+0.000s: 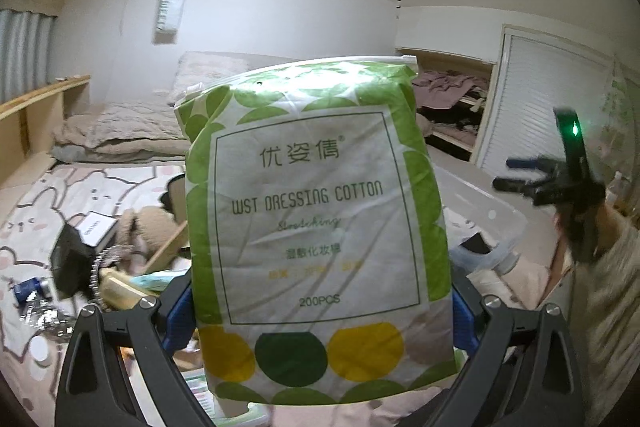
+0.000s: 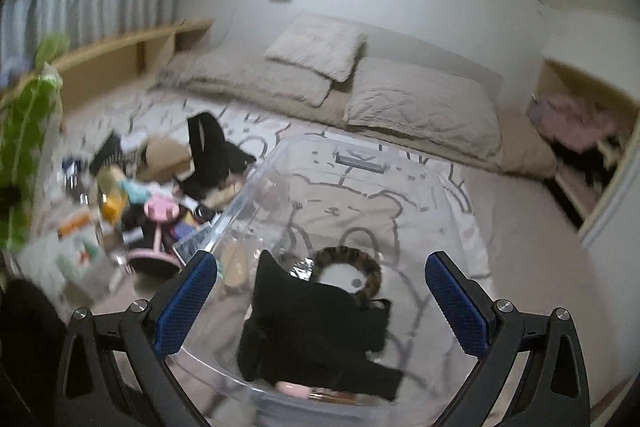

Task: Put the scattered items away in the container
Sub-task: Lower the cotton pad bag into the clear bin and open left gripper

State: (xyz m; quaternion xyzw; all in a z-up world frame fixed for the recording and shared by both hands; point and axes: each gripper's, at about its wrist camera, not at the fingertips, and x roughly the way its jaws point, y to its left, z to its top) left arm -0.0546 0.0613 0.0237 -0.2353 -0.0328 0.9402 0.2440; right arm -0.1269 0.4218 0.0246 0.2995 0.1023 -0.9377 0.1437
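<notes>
My left gripper is shut on a green-and-white bag of dressing cotton pads, held upright and filling the middle of the left wrist view. That bag shows as a green blur at the left edge of the right wrist view. My right gripper is open above the clear plastic container, nothing between its blue pads. Inside the container lie a black cloth and a leopard-print hairband. The container's rim and the other gripper appear at the right of the left wrist view.
A pile of scattered items lies on the bear-print sheet left of the container: a pink stand, a black garment, boxes, packets. Beige pillows and a folded duvet line the far wall. A wooden shelf runs left; a closet stands right.
</notes>
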